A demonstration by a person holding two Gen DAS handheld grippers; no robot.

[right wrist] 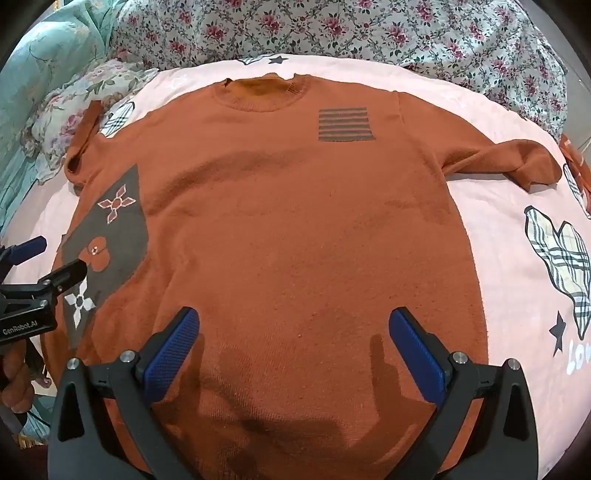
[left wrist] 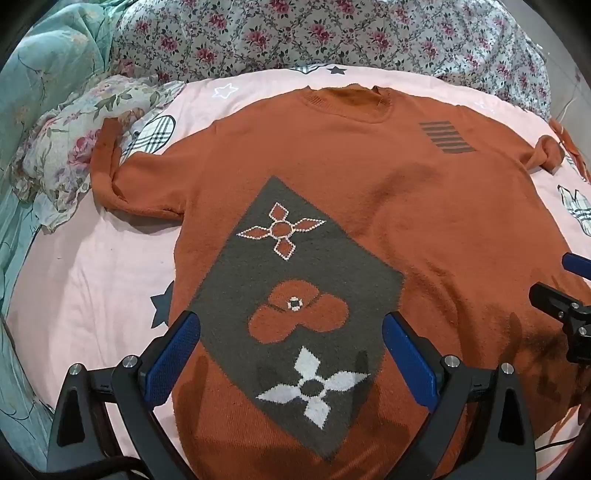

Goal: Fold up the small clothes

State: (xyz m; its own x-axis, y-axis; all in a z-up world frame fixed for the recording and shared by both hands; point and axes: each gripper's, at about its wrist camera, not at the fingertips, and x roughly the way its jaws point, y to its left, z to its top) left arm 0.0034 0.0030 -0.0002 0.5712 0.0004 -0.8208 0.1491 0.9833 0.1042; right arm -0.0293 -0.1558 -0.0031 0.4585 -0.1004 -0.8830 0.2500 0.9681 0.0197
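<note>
Orange sweater (left wrist: pixel 406 206) spread flat, front up, on pink bedsheet (left wrist: pixel 96 273) — neckline far, hem near. Grey diamond panel (left wrist: pixel 295 295) with flower motifs low on its one side; grey striped patch (right wrist: pixel 345 123) near collar. Both sleeves bunched out at sides. Left gripper (left wrist: pixel 291 325) tilted down above diamond panel, blue pads spread wide, nothing between. Right gripper (right wrist: pixel 293 325) above plain lower front — equally wide, empty. Floral quilt (right wrist: pixel 369 29) heaped beyond sheet; teal bedding (left wrist: pixel 33 74) far left.
</note>
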